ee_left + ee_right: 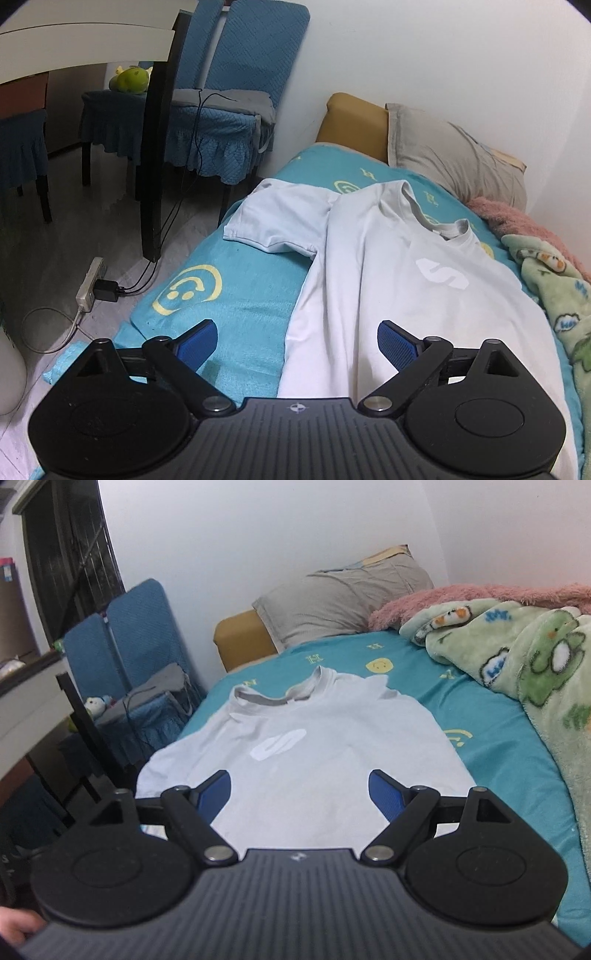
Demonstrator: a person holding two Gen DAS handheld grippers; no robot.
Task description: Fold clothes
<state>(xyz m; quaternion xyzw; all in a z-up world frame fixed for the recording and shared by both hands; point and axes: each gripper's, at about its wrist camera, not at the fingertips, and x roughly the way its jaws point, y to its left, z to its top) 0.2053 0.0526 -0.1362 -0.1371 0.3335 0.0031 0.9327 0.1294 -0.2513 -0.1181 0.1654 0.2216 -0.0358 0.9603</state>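
A pale white T-shirt [373, 266] with a white logo on the chest lies face up on the teal bed sheet [236, 291]. Its left sleeve [280, 221] is spread out toward the bed's edge. My left gripper [297, 341] hovers open over the shirt's lower left hem, its blue pads wide apart and holding nothing. In the right wrist view the same T-shirt [303, 760] lies with its grey-lined collar [280, 698] pointing away. My right gripper [300, 794] is open above the shirt's lower part, nothing between its fingers.
A green cartoon blanket [528, 672] and a pink fleece [461, 598] are heaped along the bed's right side. A grey pillow [343, 602] lies at the head. Blue-covered chairs [229, 103], a dark table leg [155, 147] and a power strip [90, 284] with cables stand left of the bed.
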